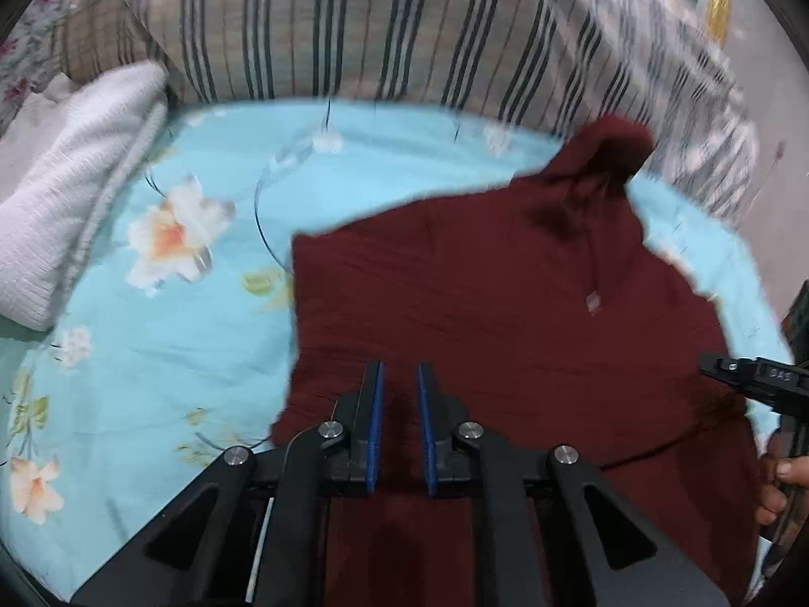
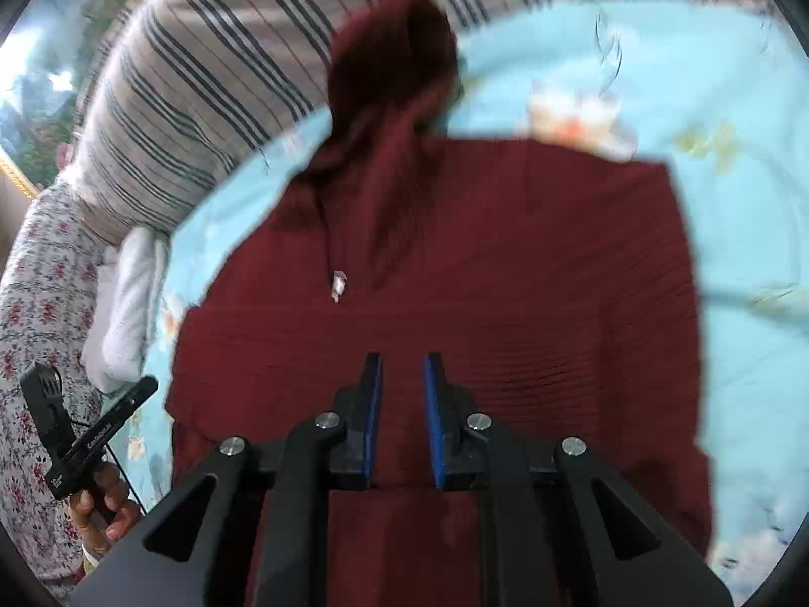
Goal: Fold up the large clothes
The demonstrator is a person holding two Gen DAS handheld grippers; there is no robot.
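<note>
Garment: dark red hooded top lies flat on the blue floral bedsheet, hood end pointing toward the striped pillow, a white-tipped drawstring lying on the chest. Long axis runs from the near hem under both cameras away to the hood, so it lies roughly along the line both tools point. In the left wrist view the fabric sits directly under and ahead of the left gripper; its blue pads stand slightly parted, with nothing pinched between them. Same for the right gripper: pads a little apart, cloth below them but not clamped. Each tool hangs over the near hem, left toward the garment's straight left edge, right toward the other side. Judgement: neither hand is clearly nearer; the next fold likely calls for both to take the near edge and carry it toward the hood. White folded cloth lies well apart at the sheet's far left.
</note>
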